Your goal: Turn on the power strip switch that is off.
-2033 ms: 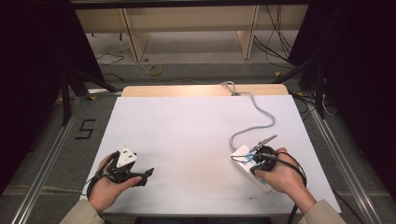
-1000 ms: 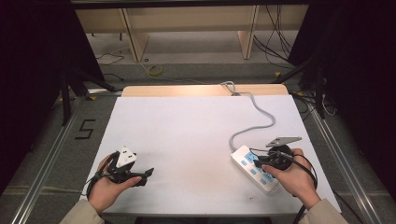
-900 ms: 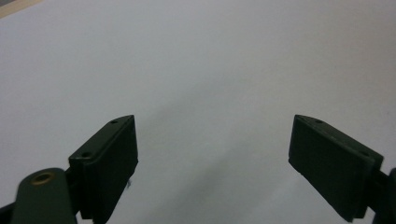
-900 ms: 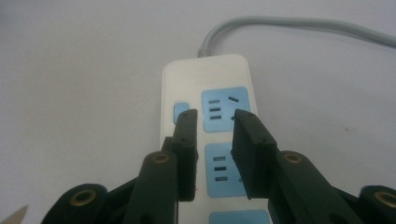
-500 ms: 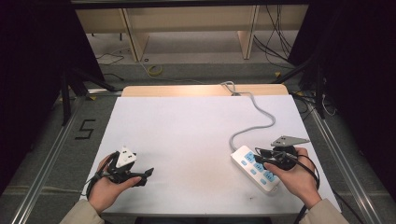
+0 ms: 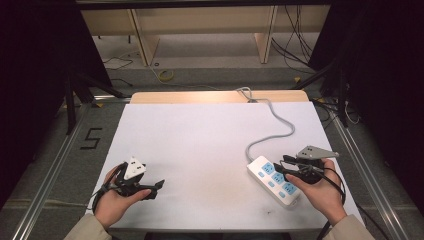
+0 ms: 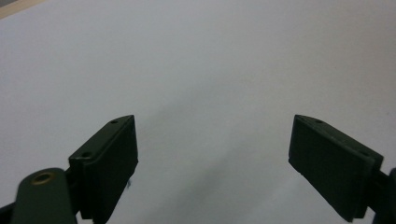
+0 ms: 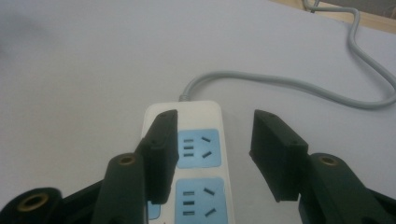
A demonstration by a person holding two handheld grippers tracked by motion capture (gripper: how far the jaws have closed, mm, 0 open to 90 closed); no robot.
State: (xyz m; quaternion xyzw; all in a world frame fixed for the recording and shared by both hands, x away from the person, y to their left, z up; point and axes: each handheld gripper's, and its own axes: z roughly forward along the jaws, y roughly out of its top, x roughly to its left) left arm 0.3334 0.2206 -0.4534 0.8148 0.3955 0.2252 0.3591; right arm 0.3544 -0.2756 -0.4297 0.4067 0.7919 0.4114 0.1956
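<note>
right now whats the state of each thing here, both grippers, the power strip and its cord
left gripper: open, jaws wide apart, nothing between them, over bare white table
right gripper: open, jaws either side of the strip's cord end, not clamped
power strip: flat on the table, blue sockets face up, no plug in the sockets that show
cord: attached to the strip, slack, curving off over the table's far edge
</note>
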